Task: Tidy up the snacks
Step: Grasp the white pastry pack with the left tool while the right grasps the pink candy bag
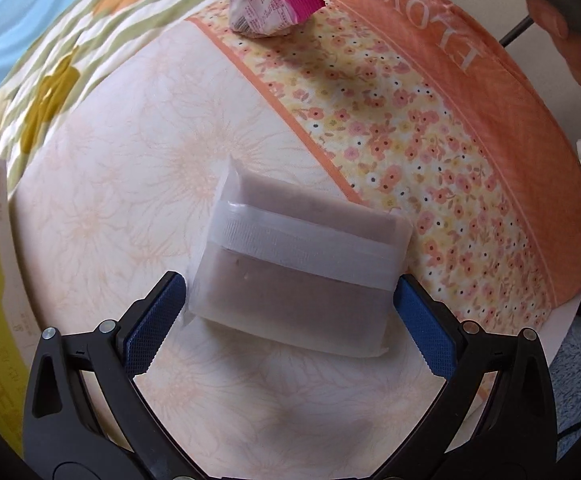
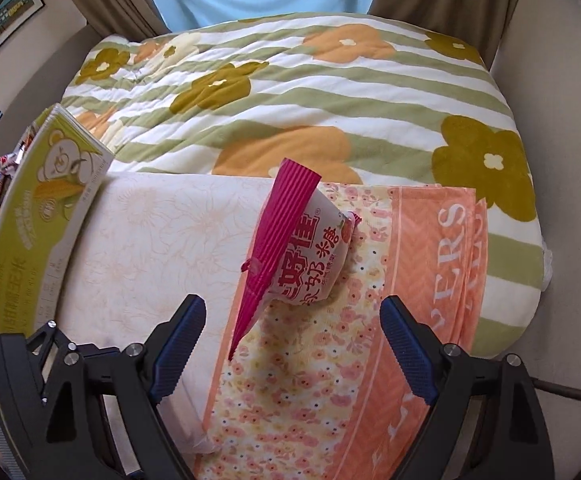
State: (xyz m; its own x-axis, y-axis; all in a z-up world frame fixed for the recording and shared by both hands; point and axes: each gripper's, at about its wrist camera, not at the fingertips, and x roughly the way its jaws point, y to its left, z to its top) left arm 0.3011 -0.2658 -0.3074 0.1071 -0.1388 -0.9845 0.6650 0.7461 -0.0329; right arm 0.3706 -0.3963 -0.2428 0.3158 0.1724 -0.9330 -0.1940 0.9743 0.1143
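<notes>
The translucent snack pack (image 1: pixel 298 264) is bracketed crosswise between the spread fingers of the left gripper (image 1: pixel 290 300), apparently untouched. The pink-sealed packet (image 2: pixel 302 256) lies just ahead of the right gripper (image 2: pixel 292 340), fingers wide apart.

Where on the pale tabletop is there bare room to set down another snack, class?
Bare patch: the pale floral surface between the green box and the floral cloth. Crowded: the translucent packet between the left gripper fingers, and the pink-sealed packet ahead of the right gripper.
</notes>
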